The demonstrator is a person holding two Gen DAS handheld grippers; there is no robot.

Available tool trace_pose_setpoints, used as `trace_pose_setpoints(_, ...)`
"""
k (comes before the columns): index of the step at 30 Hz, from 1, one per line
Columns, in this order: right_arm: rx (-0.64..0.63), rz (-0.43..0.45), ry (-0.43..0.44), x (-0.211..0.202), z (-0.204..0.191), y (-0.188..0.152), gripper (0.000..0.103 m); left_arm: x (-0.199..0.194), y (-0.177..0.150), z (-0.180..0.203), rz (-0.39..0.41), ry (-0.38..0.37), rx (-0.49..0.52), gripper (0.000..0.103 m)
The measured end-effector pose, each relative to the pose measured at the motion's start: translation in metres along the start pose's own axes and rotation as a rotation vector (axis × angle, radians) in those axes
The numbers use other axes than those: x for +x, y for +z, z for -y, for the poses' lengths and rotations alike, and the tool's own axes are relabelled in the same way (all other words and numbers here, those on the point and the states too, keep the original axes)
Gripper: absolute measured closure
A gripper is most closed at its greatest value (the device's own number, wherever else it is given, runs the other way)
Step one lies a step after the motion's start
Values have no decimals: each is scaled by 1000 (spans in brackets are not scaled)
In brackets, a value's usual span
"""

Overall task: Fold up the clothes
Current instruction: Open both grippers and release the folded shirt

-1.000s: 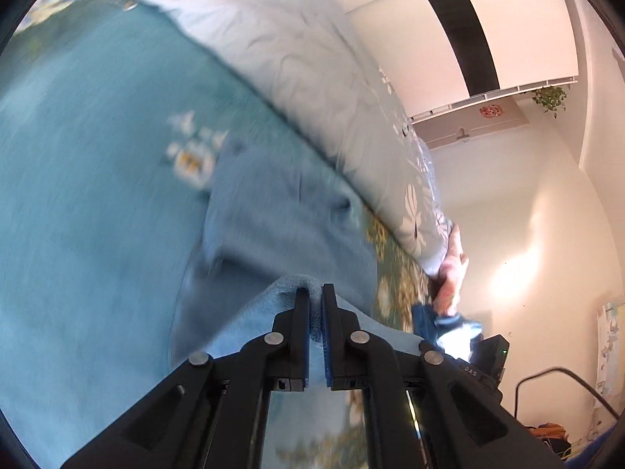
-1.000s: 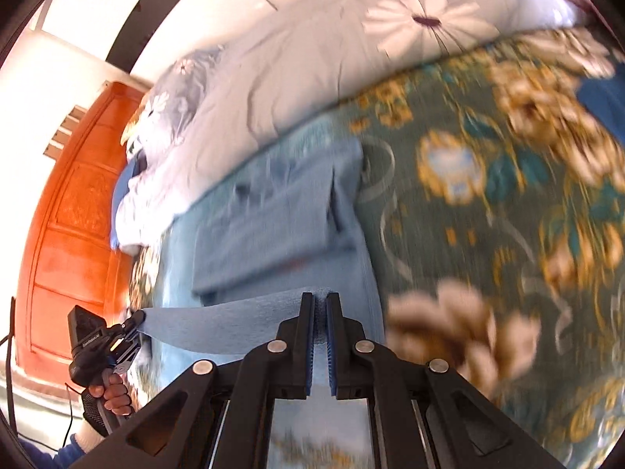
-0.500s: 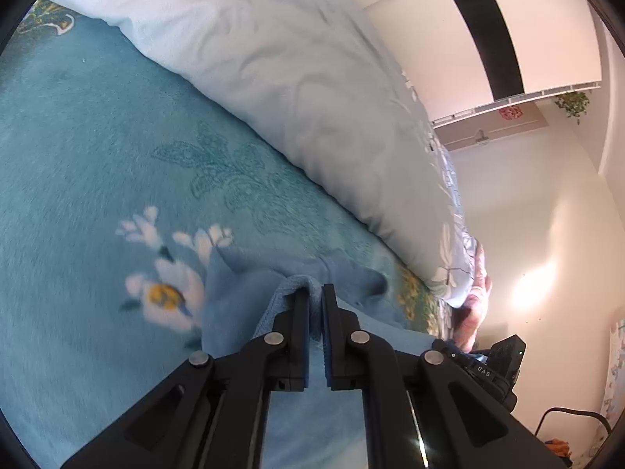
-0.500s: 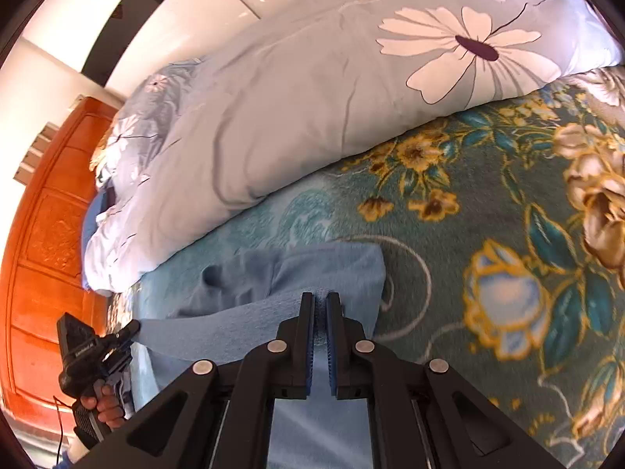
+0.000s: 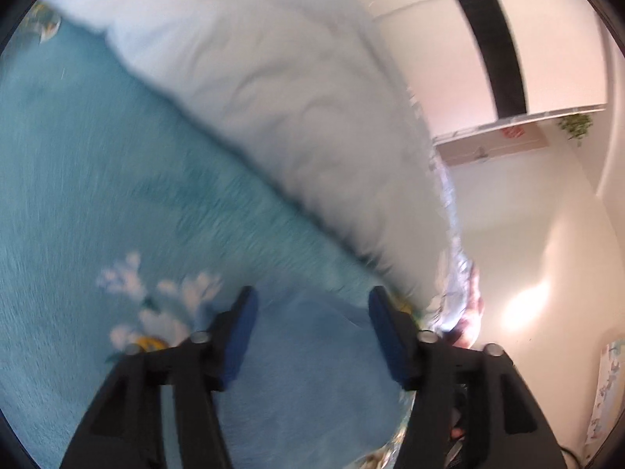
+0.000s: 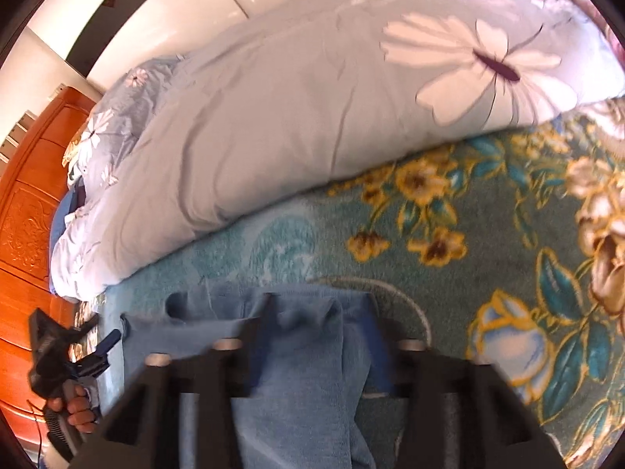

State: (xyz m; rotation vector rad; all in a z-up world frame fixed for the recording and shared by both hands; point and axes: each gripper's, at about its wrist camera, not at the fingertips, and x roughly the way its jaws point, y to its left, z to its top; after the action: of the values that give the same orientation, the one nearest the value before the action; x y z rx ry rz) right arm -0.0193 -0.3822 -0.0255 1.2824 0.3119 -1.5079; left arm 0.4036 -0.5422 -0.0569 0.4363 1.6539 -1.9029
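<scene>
walls: cream (image 5: 547,215) | headboard: orange carved wood (image 6: 23,215) | wall plant (image 5: 576,125) | sunlit patch (image 5: 523,308)

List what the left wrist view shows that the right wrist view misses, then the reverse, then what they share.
Left wrist only: a green potted plant on a high white ledge, and the left claw up close, its jaws opening over the cloth.
Right wrist only: an orange carved wooden headboard, and the right claw, jaws opening.
Both: the blue folded cloth garment, the teal floral blanket, and the pale grey daisy-print duvet.
</scene>
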Motion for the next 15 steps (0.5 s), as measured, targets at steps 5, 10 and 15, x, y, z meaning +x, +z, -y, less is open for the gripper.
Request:
trace_pose_setpoints(5, -24, 16, -14, -13, -3, -6, 51, -18, -10, 4, 6, 70, 36, 40)
trace_pose_setpoints(10, 35, -53, -18, -28, 12, -63, 51, -31, -72, -18, -69, 229, 33, 40)
trace_pose_setpoints(15, 142, -147, -39, -44, 36, -152, 51, -49, -144, -49, -119, 347, -32, 40)
